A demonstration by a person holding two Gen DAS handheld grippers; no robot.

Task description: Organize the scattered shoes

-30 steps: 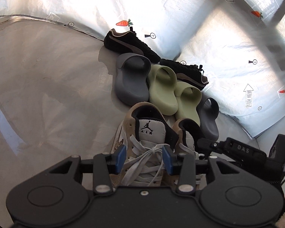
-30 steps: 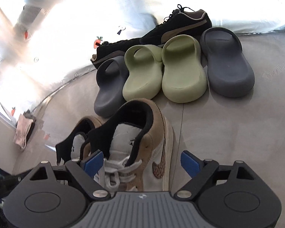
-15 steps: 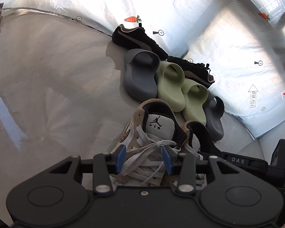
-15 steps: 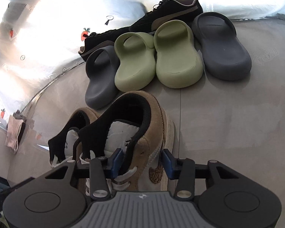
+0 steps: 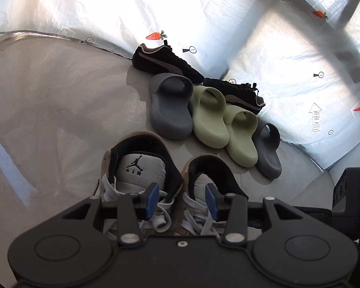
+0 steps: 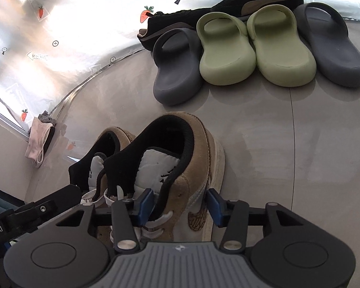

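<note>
Two tan and white Jordan sneakers stand side by side on the grey floor. My left gripper (image 5: 181,200) is shut on the inner collar and laces of the left sneaker (image 5: 134,160); the other sneaker (image 5: 211,172) is just right of it. My right gripper (image 6: 180,204) is shut on the outer side wall of the right sneaker (image 6: 180,148); the left sneaker (image 6: 108,144) shows beside it. Beyond them lie two grey slides (image 5: 170,105) (image 5: 267,148), two green slides (image 5: 210,117) (image 5: 242,136) and two black sneakers (image 5: 165,62) (image 5: 237,93).
A silver foil sheet with carrot stickers (image 5: 252,24) rises behind the row of shoes. A crumpled cloth (image 6: 39,139) lies at the floor's left edge. Open grey floor (image 5: 48,96) spreads left of the shoes.
Both sneakers have moved closer together and nearer the row of slides. My left gripper shifted from the laces to the inner collar. My right gripper closed on its sneaker a second ago and stays shut.
</note>
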